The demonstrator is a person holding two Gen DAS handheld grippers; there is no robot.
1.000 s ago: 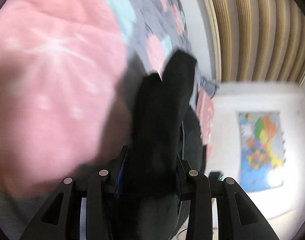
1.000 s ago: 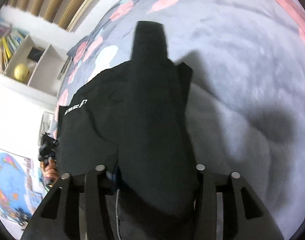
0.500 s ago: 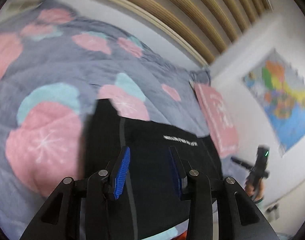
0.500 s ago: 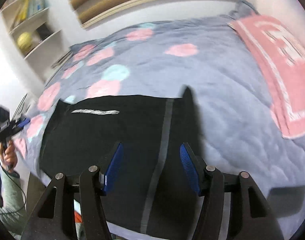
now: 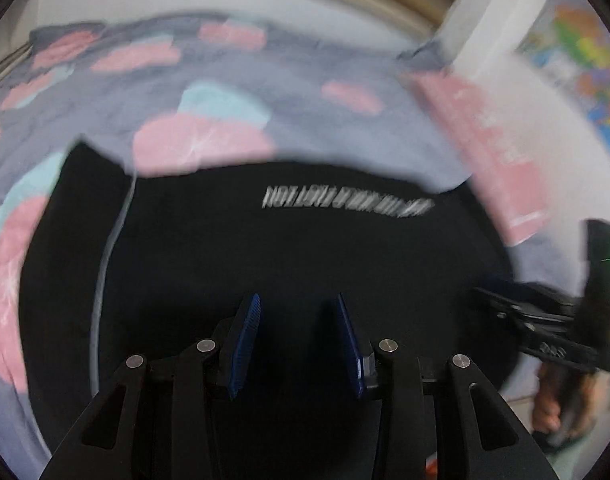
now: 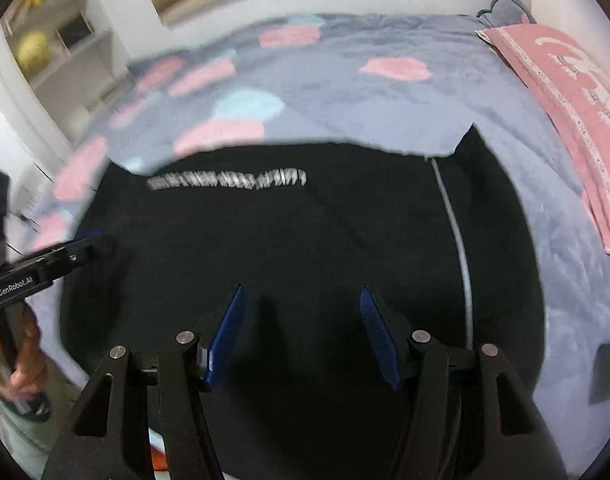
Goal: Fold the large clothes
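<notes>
In the left wrist view, the left gripper (image 5: 297,336) hangs above a black garment (image 5: 265,264) with its blue pads (image 5: 245,340) partly apart and nothing between them. The garment lies spread flat on a grey bedspread (image 5: 305,120) with pink and pale blue blotches; a line of white lettering (image 5: 345,204) crosses the cloth near its far edge and a thin pale stripe (image 5: 109,248) runs down its left side. At the right edge the other gripper is seen in a hand (image 5: 553,400), off the cloth. The picture is blurred, so fine folds cannot be read. In the right wrist view, the right gripper (image 6: 301,340) stands wider apart, its jaws having just been opening, and it too holds nothing; the garment (image 6: 305,248) fills the space below it, with the stripe (image 6: 461,256) now on the right and a small point of cloth sticking up at the far right corner. A pink cloth (image 6: 565,120) lies well apart on the bed. The garment looks soft, light and limp: it would likely sag and bunch if lifted from one place, and should not slip much on the fleecy cover. The best hold is probably a pinch at two corners of one edge, one gripper on each.
</notes>
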